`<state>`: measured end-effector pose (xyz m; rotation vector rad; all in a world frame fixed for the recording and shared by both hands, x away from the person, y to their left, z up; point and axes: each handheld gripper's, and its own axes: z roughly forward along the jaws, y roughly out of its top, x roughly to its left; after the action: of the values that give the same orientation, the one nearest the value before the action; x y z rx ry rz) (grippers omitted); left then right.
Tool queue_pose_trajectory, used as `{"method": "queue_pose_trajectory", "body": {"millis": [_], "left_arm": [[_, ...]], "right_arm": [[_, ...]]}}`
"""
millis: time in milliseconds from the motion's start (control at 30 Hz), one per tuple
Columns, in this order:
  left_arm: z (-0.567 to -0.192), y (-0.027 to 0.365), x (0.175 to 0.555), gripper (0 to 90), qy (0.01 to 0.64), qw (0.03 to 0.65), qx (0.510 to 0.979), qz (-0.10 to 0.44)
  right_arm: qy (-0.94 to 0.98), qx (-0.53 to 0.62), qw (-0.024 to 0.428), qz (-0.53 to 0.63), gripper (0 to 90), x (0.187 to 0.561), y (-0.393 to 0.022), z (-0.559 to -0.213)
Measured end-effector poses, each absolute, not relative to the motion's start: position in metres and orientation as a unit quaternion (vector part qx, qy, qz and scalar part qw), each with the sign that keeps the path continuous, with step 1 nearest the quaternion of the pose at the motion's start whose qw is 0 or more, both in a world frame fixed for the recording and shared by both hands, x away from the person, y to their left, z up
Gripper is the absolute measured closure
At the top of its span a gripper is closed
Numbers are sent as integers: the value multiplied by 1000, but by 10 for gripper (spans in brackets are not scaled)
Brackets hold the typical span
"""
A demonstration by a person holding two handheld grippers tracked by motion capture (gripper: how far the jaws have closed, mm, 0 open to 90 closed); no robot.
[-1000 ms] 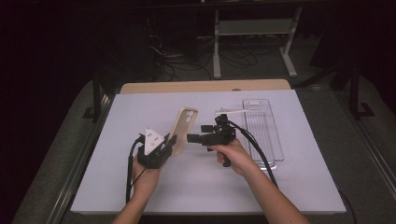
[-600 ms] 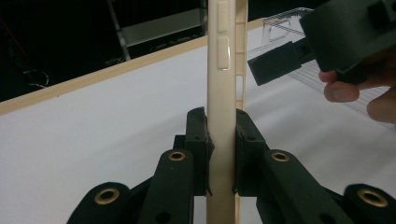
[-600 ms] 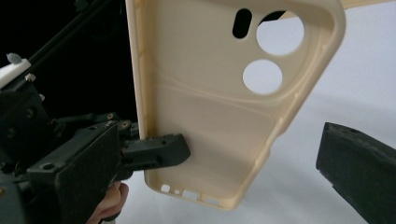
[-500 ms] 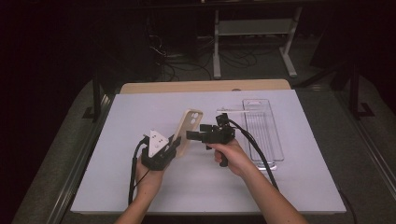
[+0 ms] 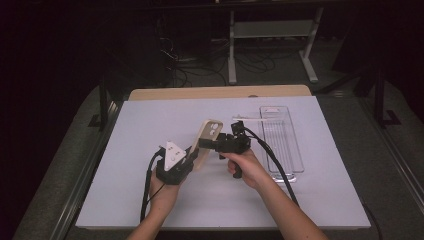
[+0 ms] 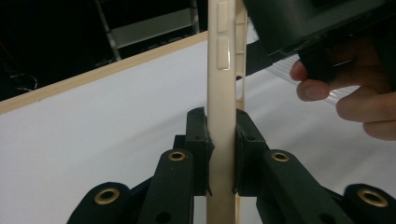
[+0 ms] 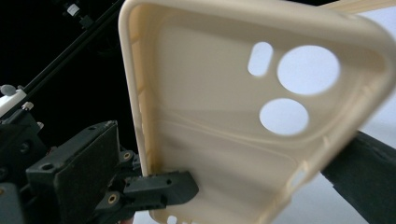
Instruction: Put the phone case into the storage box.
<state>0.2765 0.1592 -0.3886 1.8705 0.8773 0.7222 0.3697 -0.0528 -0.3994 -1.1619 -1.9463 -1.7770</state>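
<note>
A dim lab or recording studio: a white-covered bench [image 5: 150, 200] stands among loose floor cables [image 5: 200, 70] and a grey metal stand [image 5: 272, 45].

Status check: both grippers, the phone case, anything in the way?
Left gripper shut on phone case, case on edge, off the table. Right gripper at its upper end; grip cannot be told. Clear tray to the right, apart.

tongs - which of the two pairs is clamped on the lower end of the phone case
The left tongs: their pads press both faces of the cream phone case at its lower end. The right tongs meet it higher up.
</note>
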Motion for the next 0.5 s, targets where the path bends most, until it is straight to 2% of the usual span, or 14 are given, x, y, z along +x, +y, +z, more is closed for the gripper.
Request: {"method": "queue_pose_trajectory", "body": {"millis": [500], "left_arm": [[-391,150,274,788,348,463,762,291]], "right_arm": [[-663,-411,128,-612,0,369,-49,-402]]}}
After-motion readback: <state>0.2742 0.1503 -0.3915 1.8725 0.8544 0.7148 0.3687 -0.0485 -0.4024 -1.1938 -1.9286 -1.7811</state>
